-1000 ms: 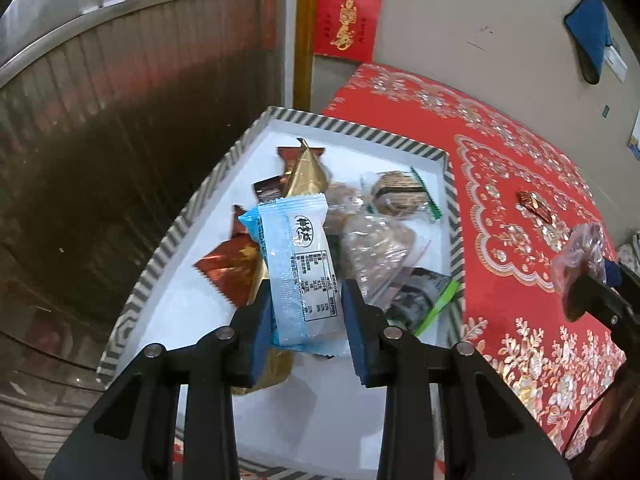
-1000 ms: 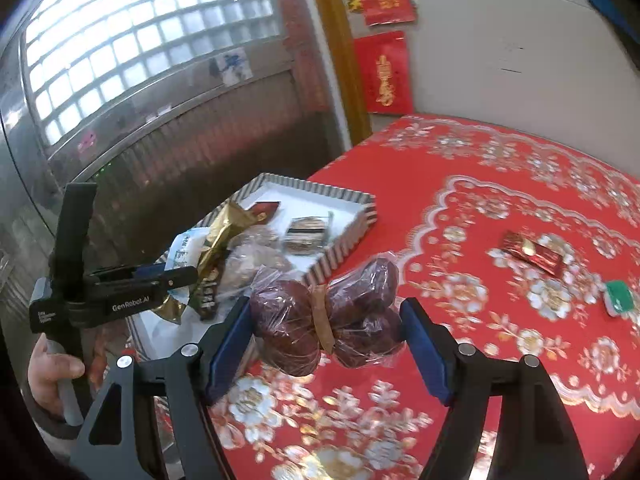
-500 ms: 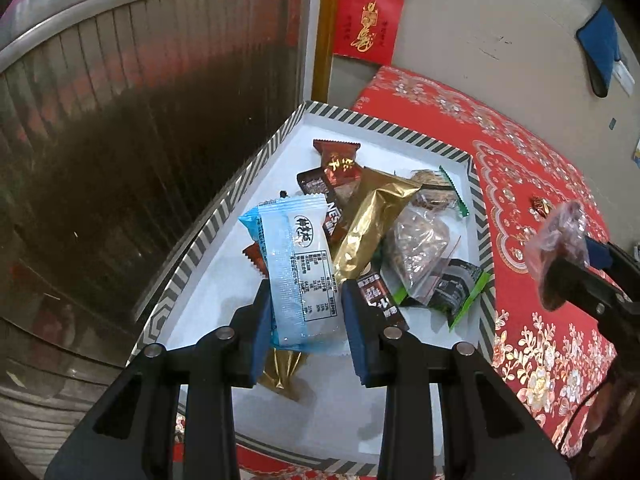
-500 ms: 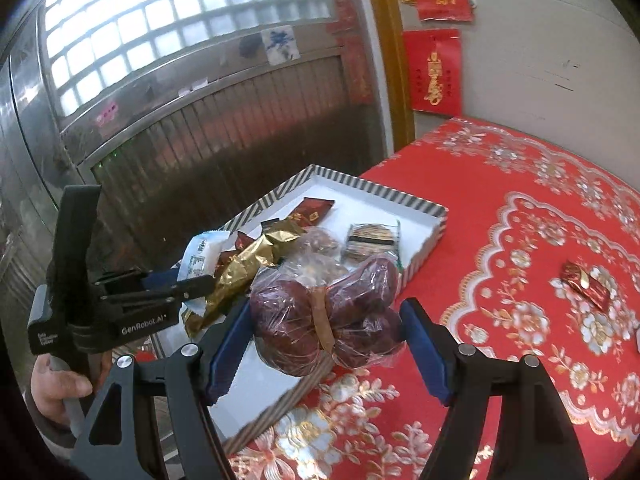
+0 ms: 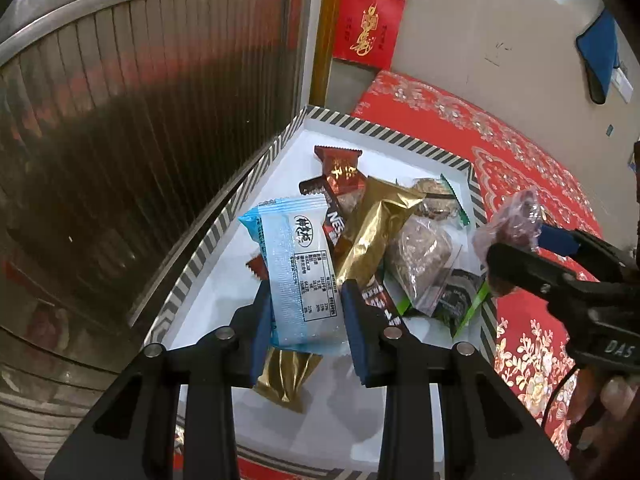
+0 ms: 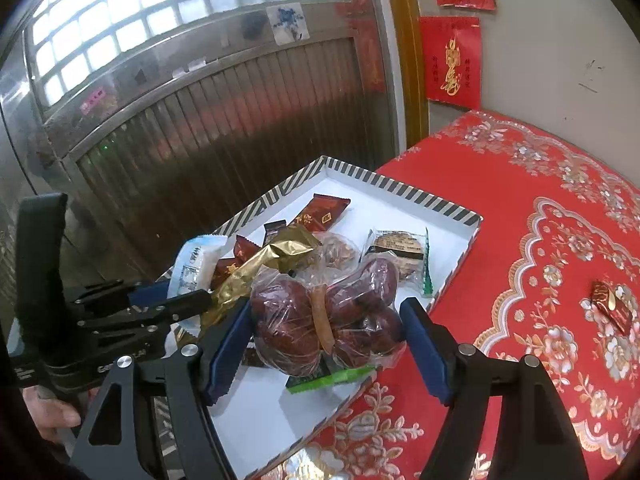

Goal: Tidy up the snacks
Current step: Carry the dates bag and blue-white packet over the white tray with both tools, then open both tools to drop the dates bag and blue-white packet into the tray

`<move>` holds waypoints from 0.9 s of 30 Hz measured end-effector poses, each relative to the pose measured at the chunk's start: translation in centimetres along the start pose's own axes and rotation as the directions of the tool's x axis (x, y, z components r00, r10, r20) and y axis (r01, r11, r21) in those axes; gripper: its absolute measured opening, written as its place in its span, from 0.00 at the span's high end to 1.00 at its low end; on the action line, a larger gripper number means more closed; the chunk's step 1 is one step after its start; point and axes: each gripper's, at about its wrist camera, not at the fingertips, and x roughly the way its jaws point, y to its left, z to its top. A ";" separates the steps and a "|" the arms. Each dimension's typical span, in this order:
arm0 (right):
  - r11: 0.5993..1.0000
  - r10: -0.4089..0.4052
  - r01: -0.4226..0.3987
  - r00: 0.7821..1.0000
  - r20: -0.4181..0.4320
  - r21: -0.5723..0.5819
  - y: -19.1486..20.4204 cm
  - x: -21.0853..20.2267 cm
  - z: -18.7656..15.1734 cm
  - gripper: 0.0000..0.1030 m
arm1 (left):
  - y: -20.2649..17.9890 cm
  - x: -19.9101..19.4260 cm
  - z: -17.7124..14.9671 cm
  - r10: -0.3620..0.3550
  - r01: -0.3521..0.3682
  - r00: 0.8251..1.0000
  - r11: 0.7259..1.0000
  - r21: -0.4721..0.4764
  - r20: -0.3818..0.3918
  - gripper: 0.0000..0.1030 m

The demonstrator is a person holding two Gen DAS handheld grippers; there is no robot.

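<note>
1. Left claw is clamping narrow on the blue-and-white wafer packet. The packet's long axis is running straight out along the fingers, and it is hanging over the near-left part of the striped-rim tray.
2. Directly under it, the gold wrapper is lying diagonally on the pile of snacks; bare white tray floor is showing on the near side, below the claw.
3. Right claw is gripping wide on the clear bag of dark red dates, long axis lying across the pads, over the tray's near-right edge where it meets the red cloth surface.
4. Judgement: both loads are already sitting above the tray, so the drop is straight down. The left one is further inside the rim.
5. A small red candy is lying on the cloth well right of the tray, nearer the right claw.
</note>
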 end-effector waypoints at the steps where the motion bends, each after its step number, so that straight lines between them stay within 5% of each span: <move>1: 1.000 -0.002 0.002 1.000 -0.004 0.000 0.0 0.3 0.1 0.27 | 0.0 0.1 0.2 -0.002 0.002 1.000 1.000 0.000 0.000 0.70; 13: 0.999 -0.033 0.034 0.998 -0.045 0.029 -1.5 4.0 1.9 0.27 | 0.2 1.4 3.2 -0.017 0.017 1.000 1.000 -0.013 0.011 0.70; 22: 0.998 -0.033 0.037 0.996 -0.079 0.056 -2.5 6.8 2.9 0.26 | 0.1 3.8 4.1 -0.028 0.027 0.998 0.999 -0.025 -0.053 0.69; 25: 0.998 -0.034 0.038 0.996 -0.083 0.051 -2.6 7.1 3.3 0.25 | -0.1 4.1 4.1 -0.027 0.026 0.997 0.999 -0.019 -0.065 0.66; 27: 0.998 -0.037 0.040 0.996 -0.075 0.044 -2.5 6.8 3.3 0.26 | -0.2 4.4 4.1 -0.016 0.015 0.997 1.000 -0.013 -0.077 0.51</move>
